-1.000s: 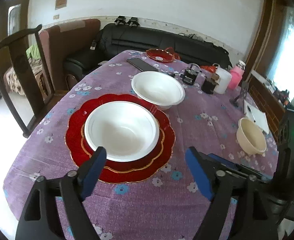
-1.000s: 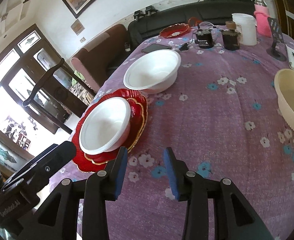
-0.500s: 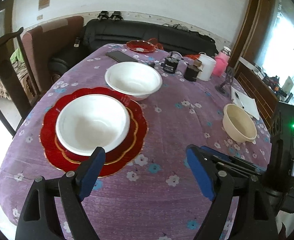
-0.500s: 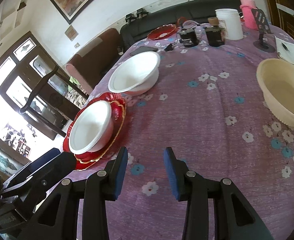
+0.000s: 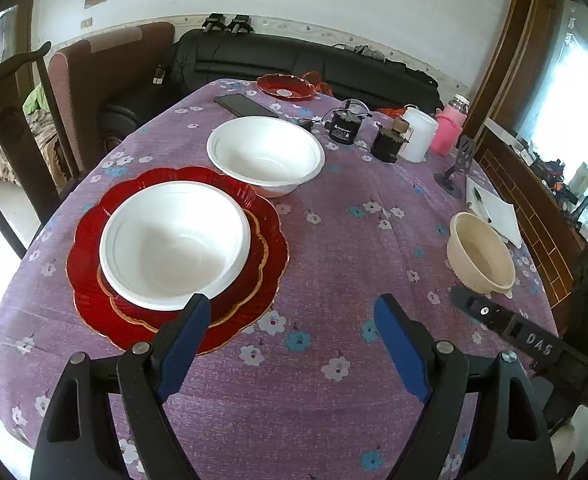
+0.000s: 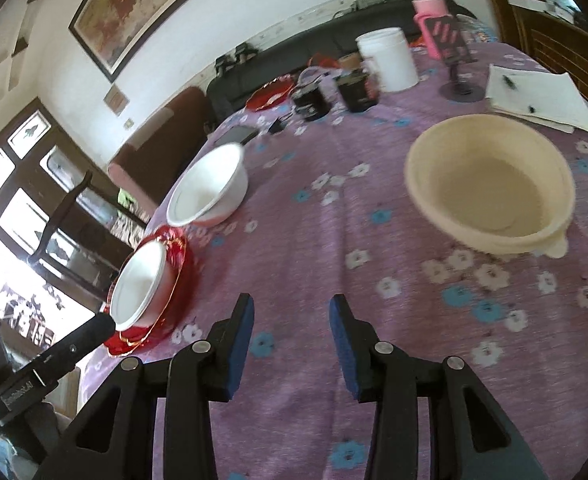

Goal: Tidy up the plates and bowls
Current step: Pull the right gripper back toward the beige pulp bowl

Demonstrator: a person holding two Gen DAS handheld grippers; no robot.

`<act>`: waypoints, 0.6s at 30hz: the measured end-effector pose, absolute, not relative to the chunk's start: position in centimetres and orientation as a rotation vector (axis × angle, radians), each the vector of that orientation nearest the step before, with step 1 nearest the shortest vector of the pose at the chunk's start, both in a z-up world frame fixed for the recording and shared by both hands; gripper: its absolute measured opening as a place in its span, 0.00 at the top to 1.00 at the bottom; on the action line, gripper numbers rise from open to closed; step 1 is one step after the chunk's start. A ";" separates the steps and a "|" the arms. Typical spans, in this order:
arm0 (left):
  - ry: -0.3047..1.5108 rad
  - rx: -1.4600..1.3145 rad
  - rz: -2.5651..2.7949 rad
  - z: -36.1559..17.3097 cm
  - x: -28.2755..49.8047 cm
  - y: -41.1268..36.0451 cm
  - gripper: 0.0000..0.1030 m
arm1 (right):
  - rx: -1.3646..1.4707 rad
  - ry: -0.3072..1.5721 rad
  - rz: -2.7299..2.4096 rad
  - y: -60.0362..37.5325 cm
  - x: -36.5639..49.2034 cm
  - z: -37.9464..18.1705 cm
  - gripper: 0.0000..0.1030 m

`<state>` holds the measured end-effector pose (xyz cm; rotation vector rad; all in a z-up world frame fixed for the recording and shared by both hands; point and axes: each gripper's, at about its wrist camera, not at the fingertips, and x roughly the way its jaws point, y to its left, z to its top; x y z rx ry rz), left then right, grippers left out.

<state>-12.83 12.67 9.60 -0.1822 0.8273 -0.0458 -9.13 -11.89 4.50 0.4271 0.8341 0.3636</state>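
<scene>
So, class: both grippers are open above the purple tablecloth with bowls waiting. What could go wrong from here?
1. The cream plastic bowl sits near the table's right edge by the white notepad; a clumsy grab by the right gripper might push it off.
2. The near white bowl rests loosely on stacked red scalloped plates; the left gripper could slide it.

The right wrist view is blurred by motion, mostly the cream bowl (image 6: pixel 490 184) at the right. The label on the black jar (image 5: pixel 345 127) is too small to read. The white bowl (image 5: pixel 173 244) hides the middle of the red plates (image 5: pixel 265 264).
</scene>
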 end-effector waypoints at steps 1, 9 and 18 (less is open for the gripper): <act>0.830 -0.176 -0.043 9.6 -12.7 12.4 0.19 | 0.431 0.830 0.362 -12.2 -9.1 4.5 0.55; 0.845 -0.132 -0.076 9.6 -12.1 8.7 0.19 | 0.442 0.819 0.350 -15.0 -10.0 4.3 0.55; 0.848 -0.056 -0.163 9.8 -11.2 3.4 0.19 | 0.461 0.807 0.255 -20.0 -11.0 4.2 0.55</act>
